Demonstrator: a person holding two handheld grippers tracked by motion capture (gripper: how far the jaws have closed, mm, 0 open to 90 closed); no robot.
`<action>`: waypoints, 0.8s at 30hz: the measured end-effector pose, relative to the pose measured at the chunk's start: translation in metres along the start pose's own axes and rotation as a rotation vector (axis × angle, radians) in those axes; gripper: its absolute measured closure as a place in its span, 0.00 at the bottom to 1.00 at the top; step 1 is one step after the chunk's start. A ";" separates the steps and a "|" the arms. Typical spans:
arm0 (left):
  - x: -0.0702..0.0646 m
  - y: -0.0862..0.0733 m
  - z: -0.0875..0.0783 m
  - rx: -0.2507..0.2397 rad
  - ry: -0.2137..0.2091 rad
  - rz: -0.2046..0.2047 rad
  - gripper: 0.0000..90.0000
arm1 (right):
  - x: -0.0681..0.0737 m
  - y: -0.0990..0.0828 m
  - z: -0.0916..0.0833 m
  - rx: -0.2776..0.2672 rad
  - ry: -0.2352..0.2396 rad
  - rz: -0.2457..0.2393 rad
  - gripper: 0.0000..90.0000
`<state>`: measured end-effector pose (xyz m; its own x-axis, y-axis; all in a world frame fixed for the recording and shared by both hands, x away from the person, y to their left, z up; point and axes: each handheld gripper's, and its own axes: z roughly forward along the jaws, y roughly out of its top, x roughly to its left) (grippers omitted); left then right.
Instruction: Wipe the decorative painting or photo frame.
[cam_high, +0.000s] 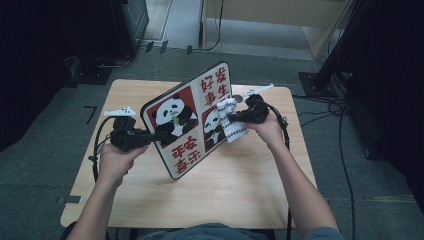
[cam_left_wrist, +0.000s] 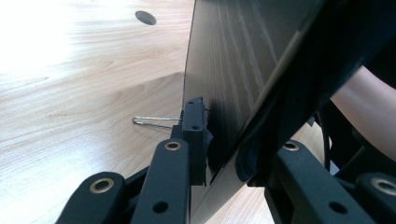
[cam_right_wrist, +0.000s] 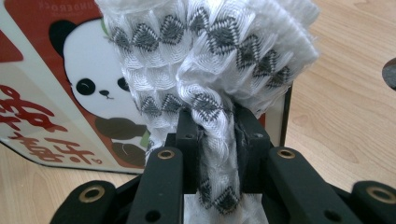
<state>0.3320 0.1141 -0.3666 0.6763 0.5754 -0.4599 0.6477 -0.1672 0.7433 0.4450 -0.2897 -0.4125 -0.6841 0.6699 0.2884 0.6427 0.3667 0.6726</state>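
Note:
A panda picture board (cam_high: 185, 120) with red panels and Chinese characters is held tilted above the wooden table (cam_high: 235, 185). My left gripper (cam_high: 159, 135) is shut on the board's left edge; in the left gripper view its jaws clamp the dark underside of the board (cam_left_wrist: 233, 70) at the left gripper (cam_left_wrist: 224, 154). My right gripper (cam_high: 231, 119) is shut on a bunched white cloth (cam_high: 232, 127) with black diamond patterns, which rests against the board's face. Up close, the cloth (cam_right_wrist: 210, 51) bulges out of the right gripper (cam_right_wrist: 217, 140), in front of the panda board (cam_right_wrist: 56, 70).
A thin metal wire (cam_left_wrist: 152, 122) sticks out beside the board's edge. The table has a small round hole (cam_left_wrist: 145, 17) near its far side. Cables (cam_high: 325, 105) trail off the table's right. Dark furniture stands on the grey floor at left and right.

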 end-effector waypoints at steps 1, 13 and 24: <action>0.000 0.000 0.000 0.000 0.000 -0.001 0.85 | 0.000 0.000 0.001 0.002 0.000 0.000 0.84; 0.000 0.000 0.000 0.000 -0.003 0.005 0.85 | -0.002 -0.008 0.006 0.014 0.004 0.010 0.84; 0.000 0.000 0.001 -0.001 -0.003 0.013 0.85 | -0.009 -0.018 0.013 0.022 0.010 0.030 0.83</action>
<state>0.3322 0.1135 -0.3667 0.6854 0.5712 -0.4516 0.6388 -0.1740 0.7494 0.4441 -0.2943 -0.4361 -0.6682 0.6741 0.3150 0.6700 0.3611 0.6486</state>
